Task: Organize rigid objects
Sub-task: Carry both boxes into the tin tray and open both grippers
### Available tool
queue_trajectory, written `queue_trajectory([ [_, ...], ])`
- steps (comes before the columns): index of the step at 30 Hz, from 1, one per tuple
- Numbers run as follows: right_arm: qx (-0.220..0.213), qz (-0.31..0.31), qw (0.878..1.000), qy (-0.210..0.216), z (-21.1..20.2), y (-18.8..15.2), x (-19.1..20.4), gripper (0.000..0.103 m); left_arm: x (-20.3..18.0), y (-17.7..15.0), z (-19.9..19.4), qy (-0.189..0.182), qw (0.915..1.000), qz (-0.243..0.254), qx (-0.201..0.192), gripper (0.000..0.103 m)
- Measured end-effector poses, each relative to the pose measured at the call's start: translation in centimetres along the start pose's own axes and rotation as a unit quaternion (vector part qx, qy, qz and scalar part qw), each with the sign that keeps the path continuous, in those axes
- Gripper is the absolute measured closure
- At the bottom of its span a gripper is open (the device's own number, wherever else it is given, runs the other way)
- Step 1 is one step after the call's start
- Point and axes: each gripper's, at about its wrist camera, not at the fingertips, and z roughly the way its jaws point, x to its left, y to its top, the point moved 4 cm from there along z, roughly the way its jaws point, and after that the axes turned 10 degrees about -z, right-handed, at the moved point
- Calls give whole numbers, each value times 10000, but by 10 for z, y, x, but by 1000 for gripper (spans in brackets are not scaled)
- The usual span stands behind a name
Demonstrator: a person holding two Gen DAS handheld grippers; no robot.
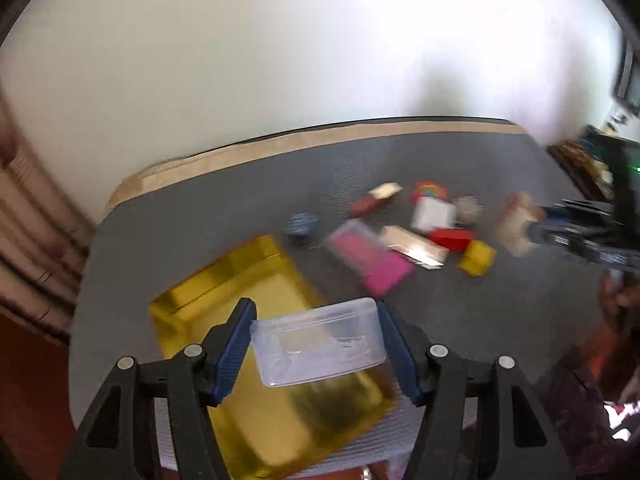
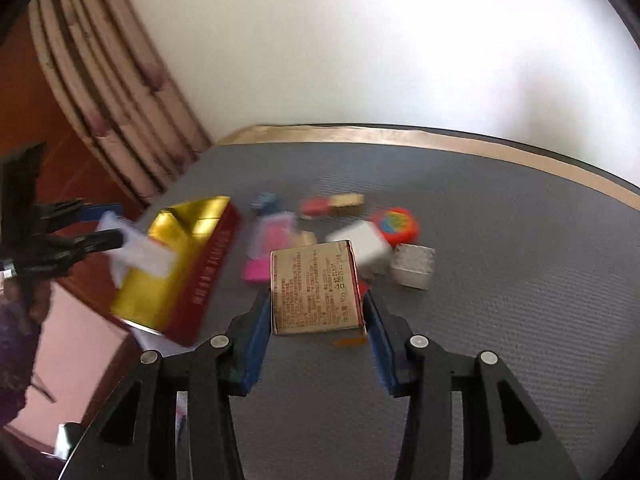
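Observation:
My left gripper (image 1: 314,308) is shut on a clear plastic box (image 1: 320,344) and holds it above an open gold box (image 1: 240,280) with red sides at the table's left edge. From the right wrist view, the left gripper (image 2: 104,224) carries the clear plastic box (image 2: 140,252) over the gold box (image 2: 176,248). My right gripper (image 2: 317,298) is shut on a tan printed cardboard box (image 2: 316,280), lifted off the grey mat. In the left wrist view, the right gripper (image 1: 536,220) and its blurred cardboard box (image 1: 518,220) hang at the far right.
Several small items lie scattered mid-table: a pink case (image 1: 372,256), a red block (image 1: 452,238), a yellow block (image 1: 478,258), a white cube (image 2: 364,244), a silver cube (image 2: 414,266) and a rainbow disc (image 2: 398,222). A curtain (image 2: 120,100) hangs left. The table edge (image 2: 440,138) runs behind.

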Motion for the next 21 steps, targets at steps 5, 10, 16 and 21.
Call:
queue_trajectory([
  [5,20,-181,9987,468,23,20,50,60,45,3,44,276,9979,-509,281,39],
  [10,117,-394,9961,782,49,39,88,60,71,6,79,391,9964,-697,298,39],
  [16,266,-572,9934,955,85,58,114,60,93,8,93,507,9944,-921,89,38],
  [21,358,-635,9925,979,107,70,121,60,99,-1,91,560,9930,-1036,114,38],
])
